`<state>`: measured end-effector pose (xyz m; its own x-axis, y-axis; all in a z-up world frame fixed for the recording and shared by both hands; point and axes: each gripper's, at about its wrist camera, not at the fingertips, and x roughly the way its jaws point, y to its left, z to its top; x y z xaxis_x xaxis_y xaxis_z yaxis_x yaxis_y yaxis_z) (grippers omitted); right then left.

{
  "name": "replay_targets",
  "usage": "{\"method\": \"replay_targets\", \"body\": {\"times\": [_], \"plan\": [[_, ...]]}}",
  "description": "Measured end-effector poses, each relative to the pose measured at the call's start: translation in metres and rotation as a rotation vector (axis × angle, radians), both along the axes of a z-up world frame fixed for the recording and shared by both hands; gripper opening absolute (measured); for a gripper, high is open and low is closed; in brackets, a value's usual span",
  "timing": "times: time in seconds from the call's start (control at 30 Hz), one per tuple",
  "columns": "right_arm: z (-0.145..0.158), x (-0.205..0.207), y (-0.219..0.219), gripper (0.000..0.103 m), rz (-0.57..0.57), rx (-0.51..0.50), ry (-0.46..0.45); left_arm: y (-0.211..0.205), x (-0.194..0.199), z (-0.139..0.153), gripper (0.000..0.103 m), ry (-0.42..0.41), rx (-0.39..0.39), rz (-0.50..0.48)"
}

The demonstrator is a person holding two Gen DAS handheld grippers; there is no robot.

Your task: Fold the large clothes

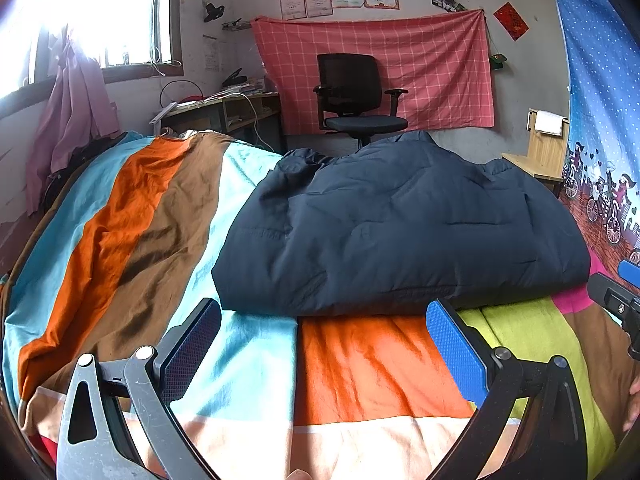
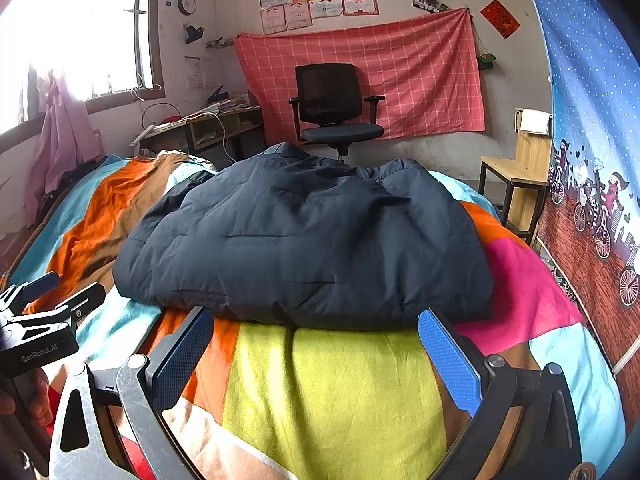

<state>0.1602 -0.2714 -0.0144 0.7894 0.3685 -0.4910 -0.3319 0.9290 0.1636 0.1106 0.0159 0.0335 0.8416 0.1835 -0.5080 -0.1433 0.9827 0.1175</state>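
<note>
Apparently the folding is nearing its end: the dark blue padded jacket is lying on the bed as a compact, thick bundle, its near edge doubled under and no sleeve trailing loose on the sides that are showing. The far side is hidden by the bulk, so whether the collar end is tucked cannot be told. The left claw is hovering just in front of that near edge, spread wide and gripping nothing. The right claw is sitting likewise, wide apart and empty, its tips almost at the jacket's hem. Judging by this, what is remaining is at most one more fold or some smoothing; the lumpy top is suggesting trapped air that may be pushing the bundle open.
</note>
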Motion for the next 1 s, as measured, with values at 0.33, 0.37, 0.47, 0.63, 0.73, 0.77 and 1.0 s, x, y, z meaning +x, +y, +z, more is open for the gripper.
{"method": "replay_targets", "body": {"times": [0.33,0.37,0.47,0.63,0.73,0.77,1.0], "plan": [[-0.0003,0.0002,0.0002,0.103,0.001,0.000,0.002,-0.0008,0.0002,0.0000,0.101,0.000,0.000,0.001],[-0.0004,0.0002,0.0002,0.103,0.001,0.000,0.003,-0.0005,-0.0002,-0.0002,0.101,0.000,-0.001,0.001],[0.0005,0.0001,0.0002,0.103,0.002,0.000,0.002,-0.0006,-0.0003,-0.0002,0.101,0.001,0.001,0.001],[0.0000,0.0001,0.0001,0.103,0.002,-0.001,0.002,-0.0015,-0.0004,-0.0002,0.101,0.000,0.001,0.002],[0.0000,0.0001,0.0000,0.103,0.002,0.000,0.002,-0.0017,-0.0004,-0.0002,0.101,0.000,0.000,0.002],[0.0000,0.0001,0.0000,0.103,0.002,0.000,0.002,-0.0022,0.0002,-0.0001,0.101,0.001,0.000,0.003],[-0.0001,0.0002,-0.0004,0.103,0.002,0.000,0.001,-0.0003,-0.0003,-0.0004,0.101,0.001,0.000,0.001]]}}
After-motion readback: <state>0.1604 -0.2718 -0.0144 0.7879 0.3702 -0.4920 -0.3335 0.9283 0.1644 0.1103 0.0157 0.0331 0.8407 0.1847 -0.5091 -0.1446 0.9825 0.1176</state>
